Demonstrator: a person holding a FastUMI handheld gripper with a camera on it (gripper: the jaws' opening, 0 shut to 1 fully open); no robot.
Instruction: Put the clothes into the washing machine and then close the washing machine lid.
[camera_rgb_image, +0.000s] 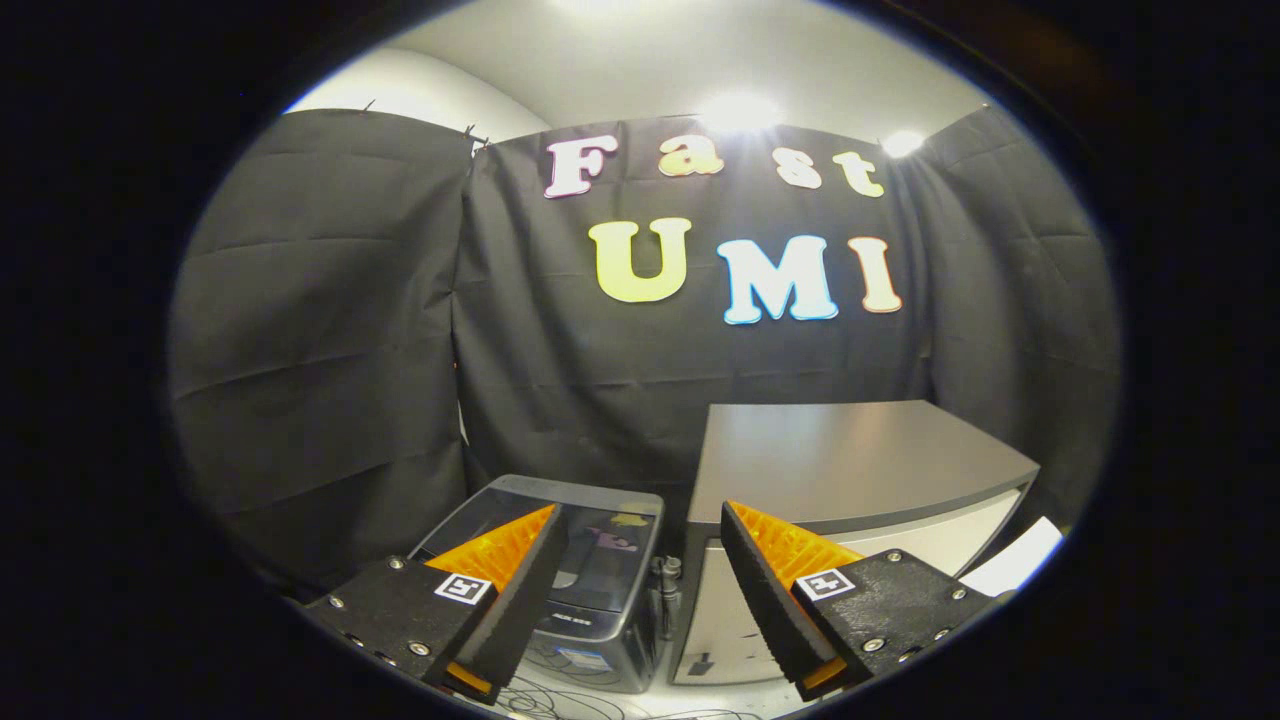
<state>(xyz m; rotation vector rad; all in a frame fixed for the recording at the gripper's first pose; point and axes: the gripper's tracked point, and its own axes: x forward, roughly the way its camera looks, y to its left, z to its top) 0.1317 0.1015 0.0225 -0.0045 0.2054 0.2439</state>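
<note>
My gripper (640, 525) is open, its two fingers spread wide with nothing between them. Below and beyond the left finger (515, 570) stands a small top-loading washing machine (590, 610) with a dark, glossy see-through lid (600, 530) lying flat over its top. The gripper hangs above it and does not touch it. Through the lid I make out only reflections.
A grey cabinet with a flat top (850, 460) and a pale front (720, 620) stands right of the machine, beyond the right finger. Hose fittings (665, 580) sit between the two. Cables (560, 700) lie on the pale floor. Black cloth walls close the booth behind and left.
</note>
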